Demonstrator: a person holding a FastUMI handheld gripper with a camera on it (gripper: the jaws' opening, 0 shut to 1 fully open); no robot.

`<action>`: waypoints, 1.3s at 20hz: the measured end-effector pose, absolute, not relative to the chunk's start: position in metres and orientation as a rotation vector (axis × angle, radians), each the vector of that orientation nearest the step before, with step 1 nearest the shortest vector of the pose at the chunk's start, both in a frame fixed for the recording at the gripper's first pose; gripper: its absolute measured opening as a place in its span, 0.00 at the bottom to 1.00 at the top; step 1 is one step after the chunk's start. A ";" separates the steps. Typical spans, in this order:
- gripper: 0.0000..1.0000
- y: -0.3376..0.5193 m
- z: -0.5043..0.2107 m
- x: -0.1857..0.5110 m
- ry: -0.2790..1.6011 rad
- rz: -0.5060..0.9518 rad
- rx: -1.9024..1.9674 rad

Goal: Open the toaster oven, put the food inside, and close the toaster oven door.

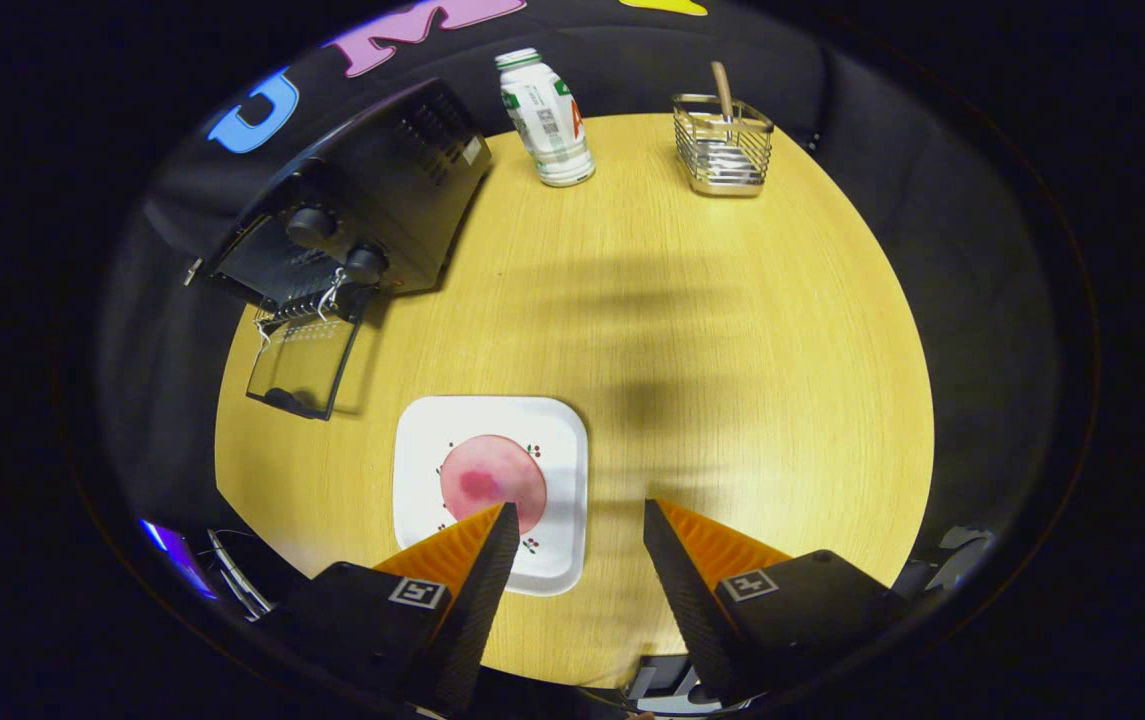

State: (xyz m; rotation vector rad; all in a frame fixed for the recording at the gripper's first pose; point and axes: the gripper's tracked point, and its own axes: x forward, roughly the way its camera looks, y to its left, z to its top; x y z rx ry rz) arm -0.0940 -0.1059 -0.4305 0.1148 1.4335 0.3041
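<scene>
1. In the gripper view, one gripper (pixel 572 520) is held above the round wooden counter (pixel 732 330); its jaws are spread apart, released, with nothing between them.
2. One white square plate (pixel 490 490) is seen just ahead of the left finger, and one round pink slice of food (pixel 492 478) lies on it.
3. One black toaster oven (pixel 362 200) is set beyond the plate, with its glass door (pixel 300 362) folded down open.
4. One white bottle (pixel 545 118) and one wire basket (pixel 722 145) are placed at the far side, well apart.
</scene>
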 end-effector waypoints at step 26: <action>0.05 -0.089 -0.461 -0.116 1.524 0.340 0.522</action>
